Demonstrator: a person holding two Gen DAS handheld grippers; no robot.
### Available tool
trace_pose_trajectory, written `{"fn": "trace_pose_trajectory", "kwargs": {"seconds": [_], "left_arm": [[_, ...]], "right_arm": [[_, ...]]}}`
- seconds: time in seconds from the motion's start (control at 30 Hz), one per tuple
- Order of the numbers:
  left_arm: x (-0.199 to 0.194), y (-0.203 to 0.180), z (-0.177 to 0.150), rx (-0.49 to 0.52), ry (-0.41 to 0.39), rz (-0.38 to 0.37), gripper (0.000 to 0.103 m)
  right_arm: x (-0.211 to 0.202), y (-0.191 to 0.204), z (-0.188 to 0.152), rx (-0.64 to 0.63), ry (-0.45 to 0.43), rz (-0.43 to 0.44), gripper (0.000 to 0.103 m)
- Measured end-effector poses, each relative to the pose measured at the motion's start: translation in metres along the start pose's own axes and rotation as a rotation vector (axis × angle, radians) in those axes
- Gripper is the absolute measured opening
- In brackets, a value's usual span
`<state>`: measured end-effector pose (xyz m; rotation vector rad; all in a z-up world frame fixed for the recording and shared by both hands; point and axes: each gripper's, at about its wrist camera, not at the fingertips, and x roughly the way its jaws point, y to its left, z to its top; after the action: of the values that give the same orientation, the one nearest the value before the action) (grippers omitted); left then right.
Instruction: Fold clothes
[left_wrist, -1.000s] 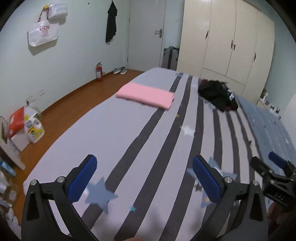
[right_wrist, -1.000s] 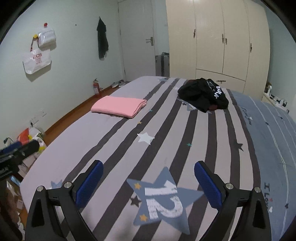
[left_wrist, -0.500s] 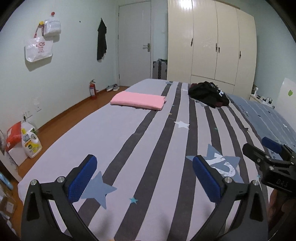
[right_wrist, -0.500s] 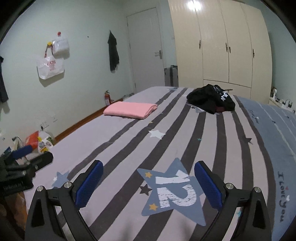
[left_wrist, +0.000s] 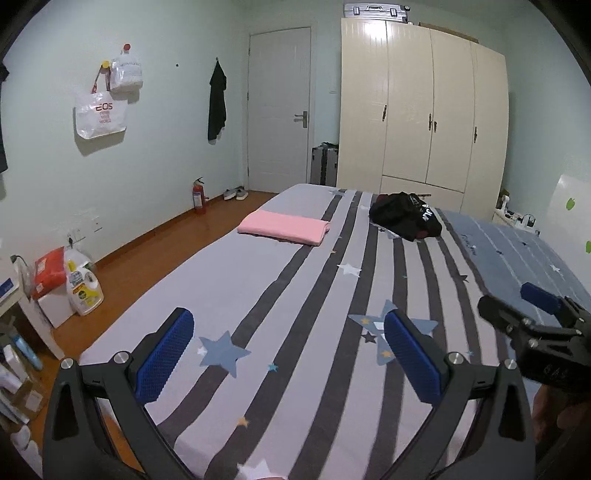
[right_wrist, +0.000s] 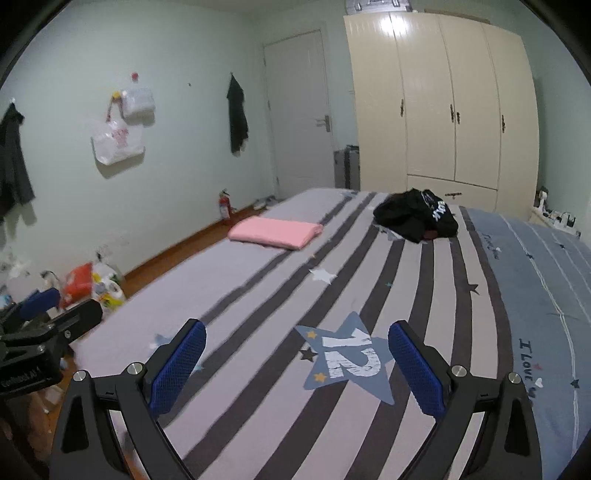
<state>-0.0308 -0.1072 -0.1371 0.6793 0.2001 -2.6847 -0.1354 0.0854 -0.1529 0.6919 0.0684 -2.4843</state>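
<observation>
A folded pink garment (left_wrist: 284, 228) (right_wrist: 275, 232) lies flat on the far left part of the striped bed (left_wrist: 258, 280) (right_wrist: 258, 288). A crumpled black garment with white lettering (left_wrist: 406, 216) (right_wrist: 415, 215) sits in a heap at the far middle of the bed. My left gripper (left_wrist: 290, 347) is open above the near end of the bed, nothing between its blue pads. My right gripper (right_wrist: 295, 360) is open too, over a blue star printed with "12". Each gripper shows at the edge of the other's view, the right gripper (left_wrist: 532, 306) and the left gripper (right_wrist: 48, 310). Both garments are far from the fingers.
A cream wardrobe (left_wrist: 424, 110) and white door (left_wrist: 279, 107) stand behind the bed. Wooden floor runs along the left with a fire extinguisher (left_wrist: 199, 195), shoes, a detergent jug (left_wrist: 83, 288) and boxes. Bags and dark clothing hang on the left wall.
Both grippers have tilted upward and drawn back, so more wall and wardrobe show. The garments have not moved. Both grippers stay open.
</observation>
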Motion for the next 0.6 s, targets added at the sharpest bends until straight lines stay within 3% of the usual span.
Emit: {"fn": "trace_pose_trajectory", "kwargs": {"seconds": [0.27,0.6], "left_arm": [[-0.058,-0.012,0.011,-0.008,-0.025,-0.022,0.102],[-0.084,-0.011,0.013,-0.025,-0.037,-0.027,0.102]], "right_arm": [[-0.078,0.011,0.018,-0.019,-0.057,-0.011,0.102],[-0.103,0.025,0.026,-0.032,-0.067,-0.025,0.102]]}}
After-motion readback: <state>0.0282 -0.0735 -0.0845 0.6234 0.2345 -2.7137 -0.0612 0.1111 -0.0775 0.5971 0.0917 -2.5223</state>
